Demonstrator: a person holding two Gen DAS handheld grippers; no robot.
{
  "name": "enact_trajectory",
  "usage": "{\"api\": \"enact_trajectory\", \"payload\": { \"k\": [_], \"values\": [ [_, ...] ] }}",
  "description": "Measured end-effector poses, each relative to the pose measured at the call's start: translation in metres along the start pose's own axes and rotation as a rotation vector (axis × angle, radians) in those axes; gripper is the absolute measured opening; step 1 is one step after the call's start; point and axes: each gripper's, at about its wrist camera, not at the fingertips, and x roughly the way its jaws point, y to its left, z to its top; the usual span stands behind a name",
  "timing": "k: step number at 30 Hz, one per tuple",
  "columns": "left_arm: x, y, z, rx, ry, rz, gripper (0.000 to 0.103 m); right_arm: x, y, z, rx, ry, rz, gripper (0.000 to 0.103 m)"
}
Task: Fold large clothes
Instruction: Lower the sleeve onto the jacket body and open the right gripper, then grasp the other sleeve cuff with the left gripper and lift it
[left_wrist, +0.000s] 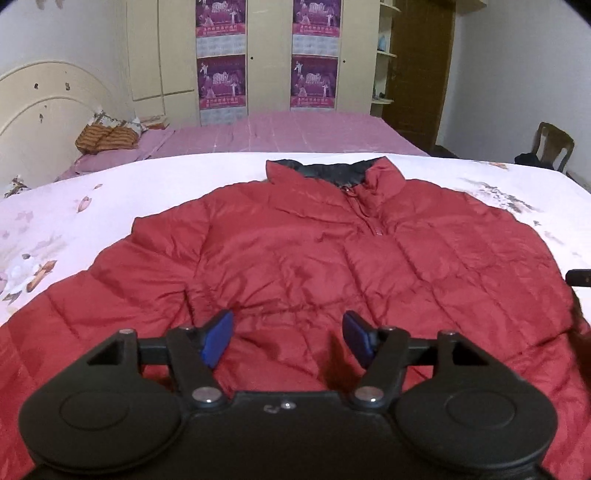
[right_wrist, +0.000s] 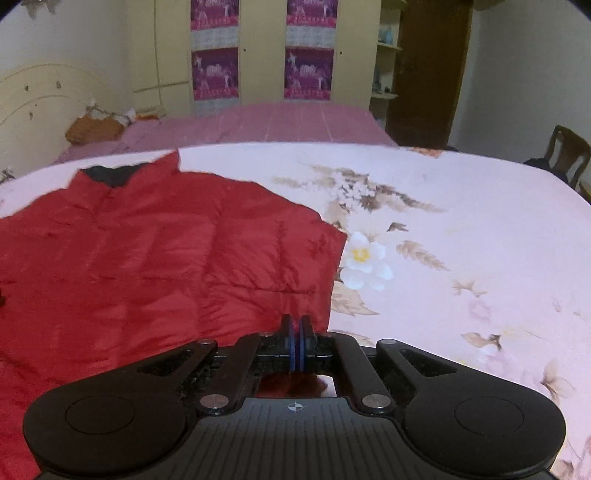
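A red puffer jacket (left_wrist: 295, 258) lies spread front up on the floral bed sheet (left_wrist: 74, 206), its collar with dark lining at the far side. My left gripper (left_wrist: 288, 332) is open above the jacket's lower middle, holding nothing. In the right wrist view the jacket (right_wrist: 147, 266) fills the left half. My right gripper (right_wrist: 296, 332) is shut, its blue pads pressed together on the jacket's right sleeve edge near the sheet (right_wrist: 461, 240).
A second bed with a purple cover (left_wrist: 280, 133) lies beyond, with a striped pillow (left_wrist: 107, 138) by the cream headboard (left_wrist: 40, 107). A wardrobe with posters (left_wrist: 266, 55) stands at the back. A wooden chair (left_wrist: 554, 146) is at the right.
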Motion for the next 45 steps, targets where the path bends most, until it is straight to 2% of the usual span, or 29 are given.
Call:
{"api": "enact_trajectory", "payload": {
  "k": [3, 6, 9, 15, 17, 18, 19, 20, 25, 26, 27, 28, 29, 36, 41, 45],
  "values": [
    [0.003, 0.001, -0.009, 0.001, 0.024, 0.004, 0.066, -0.007, 0.012, -0.008, -0.017, 0.024, 0.025, 0.002],
    [0.013, 0.001, -0.017, 0.012, 0.047, 0.014, 0.067, 0.004, 0.022, -0.021, -0.041, 0.080, -0.006, 0.001],
    [0.016, -0.002, -0.014, 0.024, 0.059, 0.030, 0.067, 0.006, 0.024, -0.027, -0.046, 0.054, -0.022, 0.001],
    [0.016, 0.000, -0.013, 0.026, 0.068, 0.026, 0.067, 0.007, 0.028, -0.025, -0.071, 0.070, -0.048, 0.002],
    [0.011, 0.001, -0.009, 0.017, 0.072, 0.021, 0.074, 0.002, 0.031, -0.022, -0.076, 0.076, -0.060, 0.002],
    [0.006, 0.001, -0.008, 0.010, 0.058, 0.021, 0.091, -0.001, 0.032, -0.020, -0.077, 0.079, -0.072, 0.002],
    [-0.001, 0.002, -0.007, 0.006, 0.035, 0.033, 0.103, -0.005, 0.034, -0.019, -0.081, 0.082, -0.089, 0.002],
    [-0.006, 0.003, -0.007, 0.005, 0.014, 0.046, 0.102, -0.009, 0.036, -0.019, -0.085, 0.079, -0.108, 0.002],
    [-0.019, 0.017, -0.011, -0.036, 0.009, 0.056, 0.102, -0.027, 0.046, -0.019, -0.080, 0.056, -0.137, 0.003],
    [-0.021, 0.021, -0.012, -0.044, 0.009, 0.060, 0.101, -0.030, 0.049, -0.019, -0.082, 0.051, -0.143, 0.013],
    [-0.024, 0.024, -0.014, -0.054, 0.009, 0.066, 0.101, -0.033, 0.051, -0.020, -0.079, 0.040, -0.152, 0.035],
    [-0.027, 0.028, -0.016, -0.066, 0.010, 0.071, 0.101, -0.039, 0.054, -0.020, -0.075, 0.010, -0.158, 0.091],
    [-0.030, 0.033, -0.018, -0.079, 0.011, 0.075, 0.101, -0.046, 0.057, -0.022, -0.085, -0.036, -0.151, 0.100],
    [-0.063, 0.069, -0.045, -0.211, 0.005, 0.133, 0.097, -0.062, 0.072, -0.020, -0.092, -0.055, -0.108, 0.099],
    [-0.102, 0.106, -0.079, -0.348, -0.010, 0.253, 0.094, -0.059, 0.090, -0.024, -0.120, -0.046, -0.053, 0.099],
    [-0.143, 0.141, -0.116, -0.518, -0.029, 0.341, 0.083, -0.058, 0.105, -0.027, -0.154, -0.054, 0.003, 0.099]
  ]
}}
